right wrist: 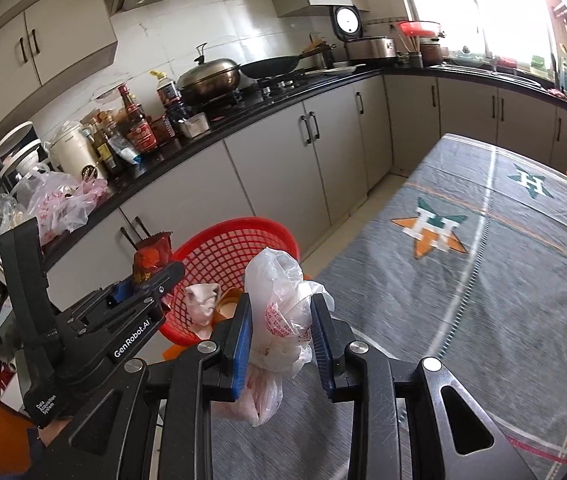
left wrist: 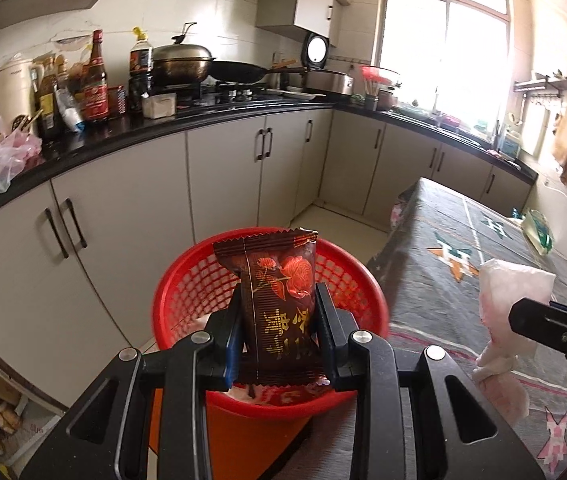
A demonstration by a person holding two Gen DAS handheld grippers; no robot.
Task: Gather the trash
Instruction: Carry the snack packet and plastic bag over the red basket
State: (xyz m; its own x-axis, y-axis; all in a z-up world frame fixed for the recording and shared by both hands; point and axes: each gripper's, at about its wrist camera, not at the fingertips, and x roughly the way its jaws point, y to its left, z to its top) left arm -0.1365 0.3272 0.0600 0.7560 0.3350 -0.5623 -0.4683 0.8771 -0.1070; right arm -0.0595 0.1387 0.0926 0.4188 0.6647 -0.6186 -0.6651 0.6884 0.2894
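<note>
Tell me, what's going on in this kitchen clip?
A person is collecting trash with two handheld grippers. The left gripper is clamped on a dark rose-printed snack wrapper, held over the red basket. The right gripper grips a crumpled white plastic bag beside the basket, above the table's grey cloth.

Snack wrapper [left wrist: 279,312] — glossy foil-like film. Basket [left wrist: 187,292] — red plastic mesh. Bag [right wrist: 283,304] thin, crinkled translucent plastic. Tablecloth [right wrist: 483,280] matt woven cloth.

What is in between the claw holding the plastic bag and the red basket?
In the right wrist view, nothing on the table: only bare tablecloth separates the right gripper, shut on the plastic bag, from the red basket.
</note>
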